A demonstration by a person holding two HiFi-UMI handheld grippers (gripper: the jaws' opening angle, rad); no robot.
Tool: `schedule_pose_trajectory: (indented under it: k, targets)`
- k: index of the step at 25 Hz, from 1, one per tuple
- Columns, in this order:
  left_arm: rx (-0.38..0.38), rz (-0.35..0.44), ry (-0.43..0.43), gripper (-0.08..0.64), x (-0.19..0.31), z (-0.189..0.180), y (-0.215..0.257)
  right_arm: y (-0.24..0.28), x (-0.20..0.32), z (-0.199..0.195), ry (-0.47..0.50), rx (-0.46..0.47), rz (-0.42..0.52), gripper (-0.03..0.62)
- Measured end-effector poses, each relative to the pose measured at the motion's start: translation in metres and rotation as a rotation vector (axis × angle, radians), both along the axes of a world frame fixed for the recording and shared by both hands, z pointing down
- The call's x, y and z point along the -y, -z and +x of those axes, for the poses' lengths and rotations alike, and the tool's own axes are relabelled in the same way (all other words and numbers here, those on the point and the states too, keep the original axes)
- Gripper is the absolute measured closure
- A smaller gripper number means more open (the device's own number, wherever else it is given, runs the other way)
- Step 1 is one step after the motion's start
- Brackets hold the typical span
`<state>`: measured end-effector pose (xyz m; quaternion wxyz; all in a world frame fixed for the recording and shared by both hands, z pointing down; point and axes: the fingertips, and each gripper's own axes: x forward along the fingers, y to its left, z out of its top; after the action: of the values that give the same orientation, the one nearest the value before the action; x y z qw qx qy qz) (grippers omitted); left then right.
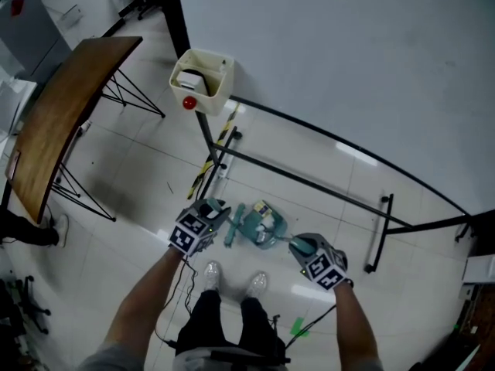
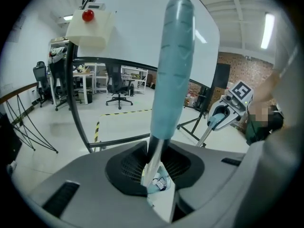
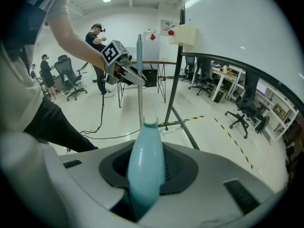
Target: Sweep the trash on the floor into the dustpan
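A pale, glossy tiled floor (image 1: 139,168) fills most of the head view. A large white board (image 1: 348,60) stands across it on a black tube frame (image 1: 309,182) whose feet spread over the tiles. At the left edge is a long wooden table (image 1: 62,114) on thin black wire legs. A cream box (image 1: 203,79) with a red button (image 1: 189,103) is fixed to the frame's upright, and a strip of yellow-and-black tape (image 1: 213,157) lies on the tiles below it. Beyond the board the room opens into a workspace with desks and office chairs (image 2: 118,87) and a brick wall (image 2: 240,68). Another person (image 3: 97,39) stands far back in the right gripper view. The wearer's white shoes (image 1: 211,273) are planted just behind the tools. The teal dustpan (image 1: 267,230) rests on the floor between the two grippers, and the pale trash (image 1: 263,209) lies on it at its far side. The teal broom (image 1: 234,224) has its head on the tiles just left of the pan, close against it. The left gripper (image 1: 213,211) is clamped on the broom's thin metal shaft, right under the teal grip that rises through its view. The right gripper (image 1: 303,244) is clenched on the teal grip of the dustpan's handle.
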<state>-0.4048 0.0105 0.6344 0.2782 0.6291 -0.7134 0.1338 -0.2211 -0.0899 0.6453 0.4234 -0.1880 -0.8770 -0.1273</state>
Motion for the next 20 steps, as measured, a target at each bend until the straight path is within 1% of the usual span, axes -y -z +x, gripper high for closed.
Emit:
schedule_pose_trajectory:
  k: [4, 8, 12, 17, 20]
  targets:
    - [0.016, -0.053, 0.057, 0.474, -0.021, -0.015, -0.013, 0.001, -0.006, -0.001, 0.029, -0.004, -0.007, 0.494]
    - [0.017, -0.098, 0.064, 0.472, -0.031, -0.013, -0.034, -0.001, -0.013, -0.002, 0.046, -0.008, -0.007, 0.494]
    - [-0.015, -0.072, 0.053, 0.472, -0.023, -0.002, -0.042, -0.004, -0.016, -0.005, 0.051, -0.004, -0.007, 0.494]
    - [-0.061, -0.063, 0.017, 0.471, -0.011, 0.025, -0.045, -0.004, -0.016, -0.004, 0.051, -0.009, -0.008, 0.494]
    - [-0.081, -0.044, -0.027, 0.468, 0.003, 0.045, -0.041, -0.005, -0.017, -0.004, 0.049, -0.009, -0.009, 0.494]
